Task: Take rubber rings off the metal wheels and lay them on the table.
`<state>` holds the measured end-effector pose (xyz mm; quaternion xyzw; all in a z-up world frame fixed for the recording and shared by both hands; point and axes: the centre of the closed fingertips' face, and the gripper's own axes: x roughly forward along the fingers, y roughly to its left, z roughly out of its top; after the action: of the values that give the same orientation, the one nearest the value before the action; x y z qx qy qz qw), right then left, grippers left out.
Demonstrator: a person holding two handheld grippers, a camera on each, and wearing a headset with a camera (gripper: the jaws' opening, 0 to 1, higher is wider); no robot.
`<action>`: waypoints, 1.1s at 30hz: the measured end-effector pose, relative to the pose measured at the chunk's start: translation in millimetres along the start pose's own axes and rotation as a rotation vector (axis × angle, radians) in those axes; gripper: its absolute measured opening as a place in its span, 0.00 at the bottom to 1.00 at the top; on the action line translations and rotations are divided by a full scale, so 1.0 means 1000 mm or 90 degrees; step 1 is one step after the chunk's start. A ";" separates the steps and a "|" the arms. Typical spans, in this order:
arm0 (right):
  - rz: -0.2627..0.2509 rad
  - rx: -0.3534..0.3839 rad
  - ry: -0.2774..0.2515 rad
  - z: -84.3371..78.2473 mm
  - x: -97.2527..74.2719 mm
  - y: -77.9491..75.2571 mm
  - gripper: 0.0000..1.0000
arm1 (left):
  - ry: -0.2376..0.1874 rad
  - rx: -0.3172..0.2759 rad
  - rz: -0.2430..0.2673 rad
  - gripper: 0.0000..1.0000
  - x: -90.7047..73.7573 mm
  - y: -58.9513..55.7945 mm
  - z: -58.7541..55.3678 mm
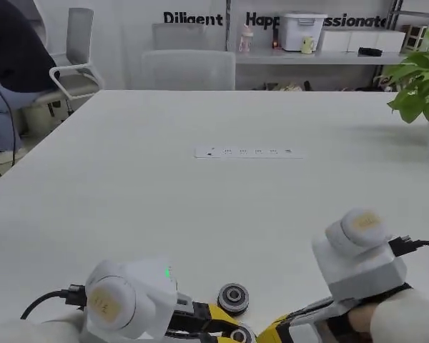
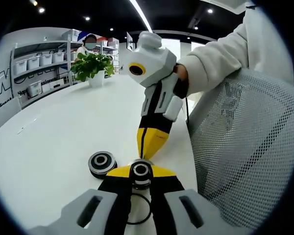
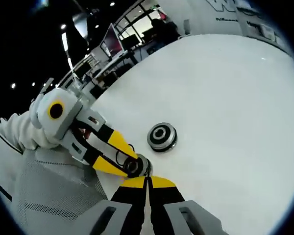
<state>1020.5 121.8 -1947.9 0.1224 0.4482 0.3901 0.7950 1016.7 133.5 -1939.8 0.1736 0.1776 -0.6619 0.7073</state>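
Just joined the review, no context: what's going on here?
A person works two grippers at a white table. The left gripper is shut on a small wheel. The right gripper, also shut, has its tip at that wheel's rim. One thin black ring lies on the table under the left gripper. A second wheel sits beside them, untouched.

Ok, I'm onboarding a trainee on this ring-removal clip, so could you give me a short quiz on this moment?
1. True or false: the left gripper is shut on a metal wheel.
2. The free wheel lies: A on the table, B inside a box, C on the floor.
3. Fill in: the loose black rubber ring lies under the ____ gripper's jaws.
Key: 1 true; 2 A; 3 left.
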 end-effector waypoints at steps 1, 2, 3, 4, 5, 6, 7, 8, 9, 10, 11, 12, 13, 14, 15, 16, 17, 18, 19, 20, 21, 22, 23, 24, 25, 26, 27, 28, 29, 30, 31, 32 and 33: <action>0.006 0.021 0.001 0.001 -0.002 0.002 0.00 | 0.000 0.000 0.000 0.08 0.000 0.000 0.000; -0.002 0.007 0.012 -0.002 -0.002 -0.001 0.00 | 0.000 -0.001 0.001 0.08 0.000 0.000 0.000; -0.003 -0.002 0.011 -0.003 -0.001 0.001 0.00 | 0.000 -0.001 0.001 0.08 0.000 0.000 0.000; -0.007 -0.003 0.013 -0.002 0.000 0.002 0.00 | 0.000 -0.001 0.001 0.08 0.000 0.000 0.000; -0.009 -0.004 0.013 -0.002 0.000 0.002 0.00 | -0.001 -0.001 0.001 0.08 0.000 0.000 0.000; -0.009 -0.007 0.013 -0.003 0.000 0.003 0.00 | -0.002 -0.001 0.001 0.08 0.000 0.000 0.000; -0.008 -0.007 0.012 -0.003 0.000 0.003 0.00 | -0.002 -0.001 0.002 0.08 0.000 0.000 0.000; 0.000 -0.002 0.010 -0.002 0.000 0.005 0.00 | -0.002 -0.001 0.002 0.08 0.000 0.000 0.000; 0.003 -0.001 0.009 -0.001 0.000 0.006 0.00 | -0.002 0.000 0.002 0.08 0.000 0.000 0.000; 0.003 -0.003 0.009 -0.001 0.000 0.006 0.00 | -0.002 0.000 0.003 0.08 0.000 0.000 0.000; 0.003 -0.007 0.009 -0.001 0.000 0.008 0.00 | -0.002 0.001 0.003 0.08 0.000 0.000 0.000; 0.004 -0.013 0.009 -0.001 0.001 0.009 0.00 | -0.002 0.001 0.004 0.08 0.000 0.000 0.000; 0.004 -0.015 0.009 -0.001 0.001 0.010 0.00 | -0.002 0.000 0.004 0.08 0.000 0.001 0.000; 0.006 -0.016 0.009 0.000 0.001 0.011 0.00 | -0.002 0.000 0.004 0.08 0.000 0.001 0.000; 0.007 -0.016 0.008 0.000 0.001 0.011 0.00 | -0.002 0.001 0.004 0.08 0.000 0.001 0.000; 0.010 -0.015 0.007 0.000 0.001 0.012 0.00 | -0.002 0.001 0.004 0.08 0.000 0.001 0.000; 0.011 -0.015 0.006 0.001 0.001 0.012 0.00 | -0.002 0.001 0.004 0.08 0.000 0.001 0.000; 0.011 -0.017 0.006 0.001 0.001 0.013 0.00 | -0.002 0.001 0.004 0.08 0.000 0.001 0.000; 0.011 -0.019 0.006 0.001 0.001 0.013 0.00 | -0.002 0.001 0.004 0.08 0.000 0.001 0.000; 0.012 -0.019 0.005 0.001 0.001 0.014 0.00 | -0.002 0.001 0.004 0.08 0.000 0.000 0.000; 0.013 -0.020 0.004 0.001 0.001 0.014 0.00 | -0.003 0.001 0.004 0.08 0.000 0.000 0.000; 0.013 -0.020 0.004 0.001 0.001 0.014 0.00 | -0.003 0.000 0.004 0.08 0.000 0.000 0.000; 0.013 -0.019 0.004 0.002 0.002 0.014 0.00 | -0.003 -0.001 0.004 0.08 0.000 0.000 0.000; 0.014 -0.019 0.003 0.002 0.002 0.014 0.00 | -0.003 -0.001 0.004 0.08 0.000 0.000 0.000; 0.015 -0.020 0.003 0.002 0.002 0.015 0.00 | -0.004 -0.001 0.004 0.08 0.000 0.000 0.000; 0.021 -0.019 0.002 0.002 0.002 0.017 0.00 | -0.004 -0.002 0.004 0.08 0.000 0.000 0.000; 0.025 -0.019 -0.001 0.003 0.002 0.018 0.00 | -0.004 -0.002 0.004 0.08 0.000 0.000 0.000; 0.026 -0.021 -0.002 0.004 0.002 0.019 0.00 | -0.004 -0.002 0.004 0.08 0.000 0.000 0.001; 0.032 -0.026 -0.001 0.004 0.003 0.022 0.00 | -0.004 -0.002 0.004 0.08 0.000 0.000 0.001; 0.039 -0.027 -0.010 0.006 0.003 0.024 0.00 | -0.004 -0.003 0.004 0.08 0.000 0.000 0.001; 0.038 -0.024 -0.016 0.008 0.003 0.025 0.00 | -0.005 -0.004 0.005 0.08 0.000 0.000 0.001; 0.033 -0.026 -0.017 0.009 0.003 0.024 0.00 | -0.005 -0.005 0.005 0.08 0.000 0.000 0.001; 0.023 -0.031 -0.014 0.008 0.003 0.021 0.00 | -0.005 -0.006 0.005 0.08 0.000 0.000 0.001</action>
<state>1017.6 139.7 -1933.8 0.1152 0.4273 0.4139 0.7955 1016.9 133.5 -1939.2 0.1679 0.1772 -0.6589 0.7115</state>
